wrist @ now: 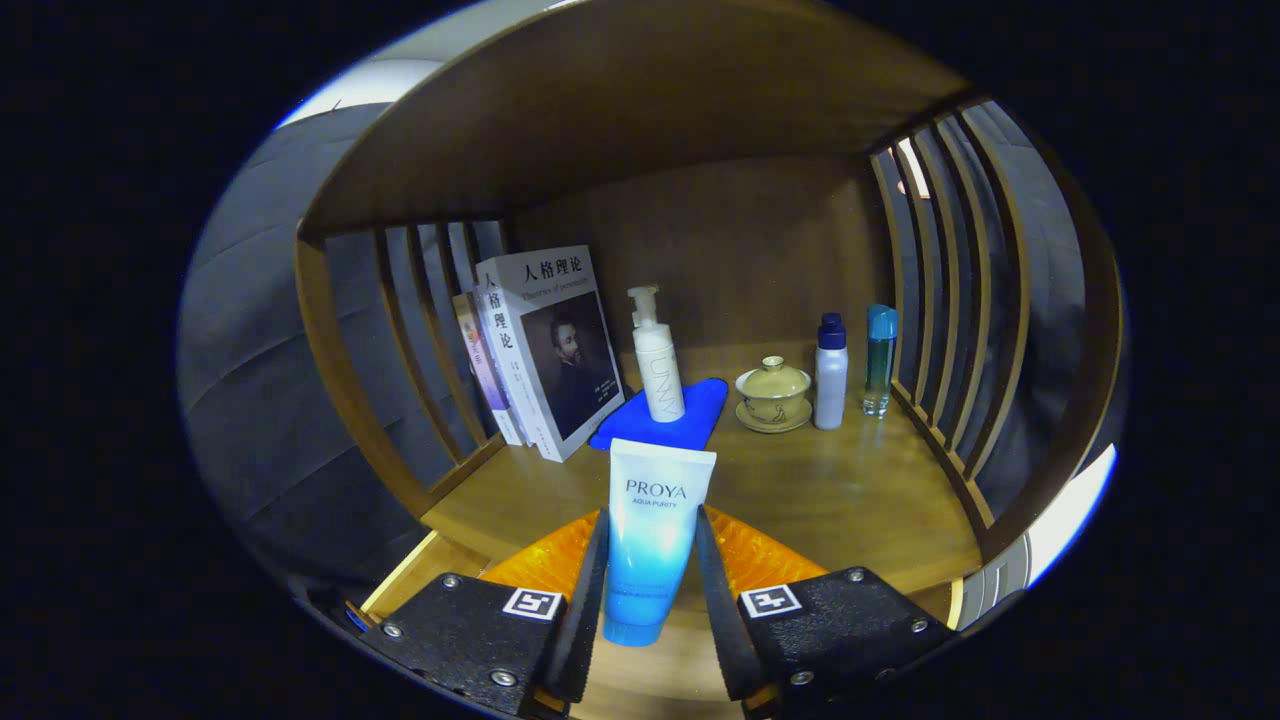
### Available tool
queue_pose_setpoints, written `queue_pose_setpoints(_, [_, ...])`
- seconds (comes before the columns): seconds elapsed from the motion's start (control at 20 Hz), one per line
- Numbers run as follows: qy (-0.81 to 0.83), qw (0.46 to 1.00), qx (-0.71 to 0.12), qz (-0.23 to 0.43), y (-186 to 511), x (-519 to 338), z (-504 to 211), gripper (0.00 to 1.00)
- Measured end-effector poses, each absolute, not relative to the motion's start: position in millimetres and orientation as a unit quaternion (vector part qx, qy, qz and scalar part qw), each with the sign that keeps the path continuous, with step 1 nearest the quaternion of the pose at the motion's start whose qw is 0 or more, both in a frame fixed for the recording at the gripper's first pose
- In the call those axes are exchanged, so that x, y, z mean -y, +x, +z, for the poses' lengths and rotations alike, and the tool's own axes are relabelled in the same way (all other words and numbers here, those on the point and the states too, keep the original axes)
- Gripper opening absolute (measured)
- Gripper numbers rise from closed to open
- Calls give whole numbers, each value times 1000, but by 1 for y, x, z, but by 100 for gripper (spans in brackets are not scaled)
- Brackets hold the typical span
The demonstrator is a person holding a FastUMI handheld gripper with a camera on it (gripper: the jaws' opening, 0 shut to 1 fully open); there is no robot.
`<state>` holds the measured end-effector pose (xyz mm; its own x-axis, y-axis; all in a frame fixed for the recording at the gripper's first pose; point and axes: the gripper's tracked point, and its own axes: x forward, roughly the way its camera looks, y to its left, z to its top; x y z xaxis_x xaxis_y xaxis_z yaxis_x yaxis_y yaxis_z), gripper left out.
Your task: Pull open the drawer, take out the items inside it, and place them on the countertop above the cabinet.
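white fading to blue, that's the tube [652, 540], standing upright between the fingers, cap down, long axis straight up and down. the tongs [652, 590] are closed on the tube, both fingers pressing its sides. just under and ahead lies the wooden countertop [830, 500], bare right in front, so the coming move looks like a short drop straight down. beyond the tongs, a blue cloth [690, 415] with a pump bottle [657, 360] on it, books [540, 350] off to the left, a lidded cup [773, 395] and two small bottles [830, 372] to the right.
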<state>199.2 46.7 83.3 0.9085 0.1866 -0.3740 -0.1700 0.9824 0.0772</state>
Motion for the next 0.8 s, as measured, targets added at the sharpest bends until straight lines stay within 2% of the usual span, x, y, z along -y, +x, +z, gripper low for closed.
queue_pose_setpoints(0.5, [37, 968, -242, 51, 247, -51, 38, 52])
queue_pose_setpoints(0.7, [41, 973, -224, 46, 252, -52, 46, 57])
queue_pose_setpoints(0.8, [41, 975, -212, 43, 246, -52, 56, 66])
